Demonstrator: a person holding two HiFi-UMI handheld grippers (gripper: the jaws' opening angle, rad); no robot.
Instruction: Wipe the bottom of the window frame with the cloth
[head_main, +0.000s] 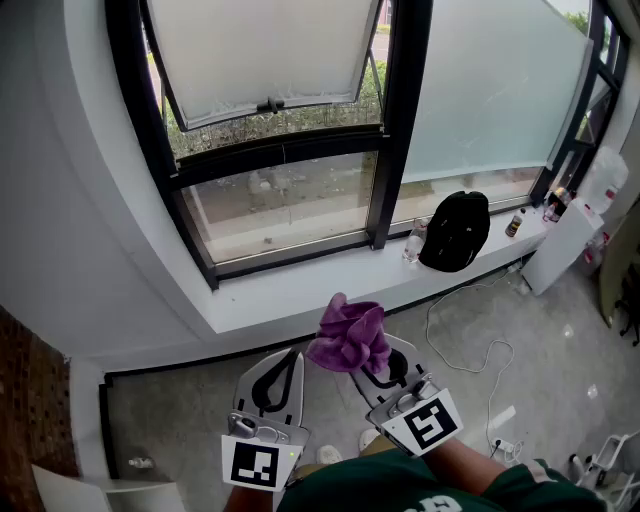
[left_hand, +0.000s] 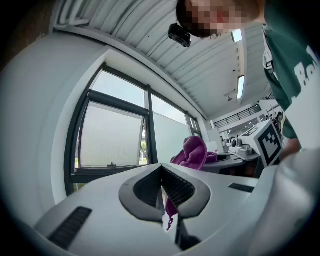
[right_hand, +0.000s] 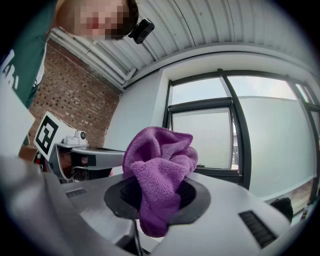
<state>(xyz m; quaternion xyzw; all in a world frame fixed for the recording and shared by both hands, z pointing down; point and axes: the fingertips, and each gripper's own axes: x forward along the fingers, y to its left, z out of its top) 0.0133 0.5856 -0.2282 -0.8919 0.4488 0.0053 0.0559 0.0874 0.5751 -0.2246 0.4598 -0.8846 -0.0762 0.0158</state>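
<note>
Jaws of our right gripper (head_main: 372, 368) clench the purple cloth (head_main: 349, 338) at its bunched middle; our left gripper (head_main: 288, 365) is closed, empty. Soft and light, it should wipe compliantly.

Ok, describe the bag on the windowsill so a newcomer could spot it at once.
Follow the white windowsill under the black-framed windows toward its right part. Just right of the thick upright sits the black bag. It is the only large, rounded, dark thing there; the clear bottle and dark bottle beside it are slim.
</note>
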